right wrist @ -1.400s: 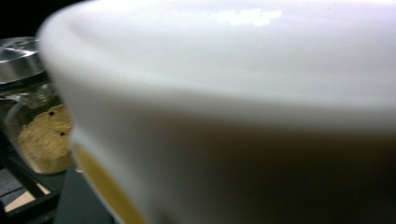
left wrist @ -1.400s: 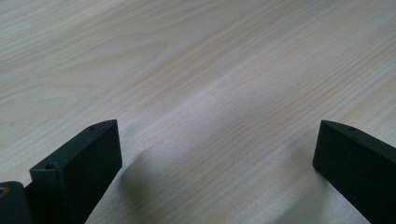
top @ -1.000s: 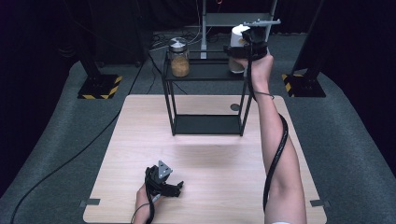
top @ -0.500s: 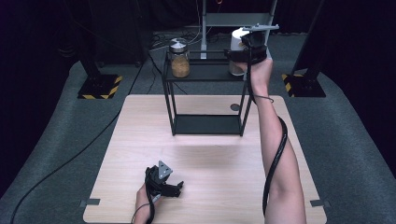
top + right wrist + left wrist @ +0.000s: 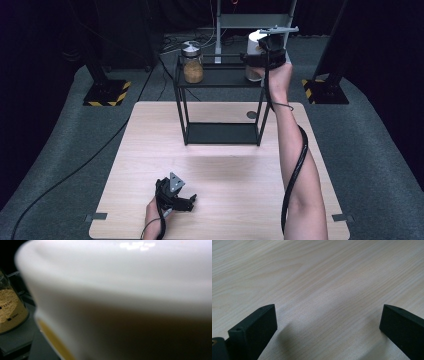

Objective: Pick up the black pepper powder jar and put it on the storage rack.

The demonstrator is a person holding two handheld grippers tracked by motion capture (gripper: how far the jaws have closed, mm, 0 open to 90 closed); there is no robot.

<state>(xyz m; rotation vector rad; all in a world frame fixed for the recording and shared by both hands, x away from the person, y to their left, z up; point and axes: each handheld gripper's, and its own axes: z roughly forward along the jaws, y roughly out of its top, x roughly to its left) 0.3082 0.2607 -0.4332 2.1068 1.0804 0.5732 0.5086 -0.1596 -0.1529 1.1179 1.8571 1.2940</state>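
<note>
Nothing much has shifted since a second ago: our right arm keeps its reach to the shelf top and our left hand stays low on the table.

Our right gripper (image 5: 260, 59) is closed on the white-lidded jar (image 5: 254, 55); in the right gripper view that white lid (image 5: 120, 290) sits right against the camera, with a strip of yellow contents below it. The jar stands on the top level of the black shelf (image 5: 220, 80), at its right end. At the left end of the same level, well apart from it, stands a glass jar (image 5: 192, 64) of tan powder, also seen at the left edge of the right gripper view.

Our left gripper (image 5: 181, 199) rests near the front of the wooden table (image 5: 225, 170), jaws spread wide, with only bare wood between them.
</note>
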